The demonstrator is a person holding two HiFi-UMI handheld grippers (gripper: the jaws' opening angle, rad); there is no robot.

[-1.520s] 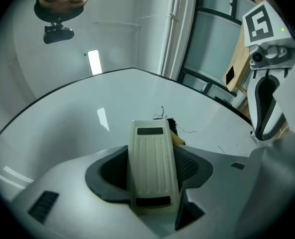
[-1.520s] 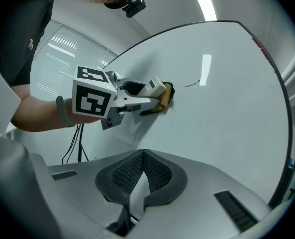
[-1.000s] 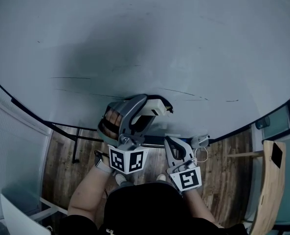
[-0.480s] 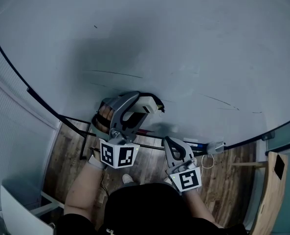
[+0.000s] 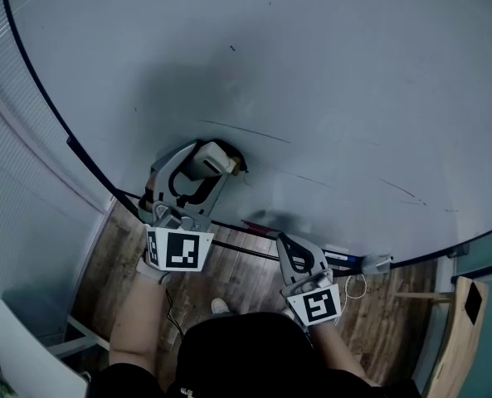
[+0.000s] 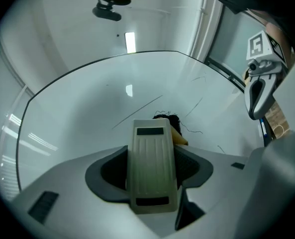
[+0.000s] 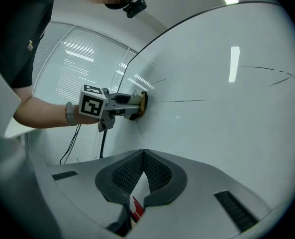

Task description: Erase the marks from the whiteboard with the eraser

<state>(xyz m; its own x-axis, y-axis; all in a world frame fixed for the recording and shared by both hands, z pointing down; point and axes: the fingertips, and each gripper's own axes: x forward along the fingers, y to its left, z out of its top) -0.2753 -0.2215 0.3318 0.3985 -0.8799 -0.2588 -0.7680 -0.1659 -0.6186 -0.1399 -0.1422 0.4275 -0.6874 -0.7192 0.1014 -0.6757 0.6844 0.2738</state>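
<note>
The whiteboard point(image 5: 337, 73) fills most of the head view and carries thin dark line marks point(image 5: 247, 132). My left gripper point(image 5: 216, 161) is shut on the eraser point(image 5: 215, 157), a pale ribbed block with dark felt, pressed flat against the board's lower left part. In the left gripper view the eraser point(image 6: 152, 168) sits between the jaws, with line marks point(image 6: 137, 111) just beyond it. My right gripper point(image 5: 289, 242) is shut on nothing, held low near the board's bottom edge. From the right gripper view point(image 7: 144, 158) the eraser point(image 7: 143, 103) touches the board at the end of a line mark point(image 7: 182, 101).
A tray along the board's bottom edge holds markers point(image 5: 338, 259). Below it is wooden floor point(image 5: 246, 276). Window blinds point(image 5: 21, 181) stand to the left, and a wooden panel point(image 5: 465, 305) at the lower right. A cable point(image 7: 75, 138) hangs from the left wrist.
My left gripper has slid left and upward along the board with the eraser. The right gripper has stayed low near the tray.
</note>
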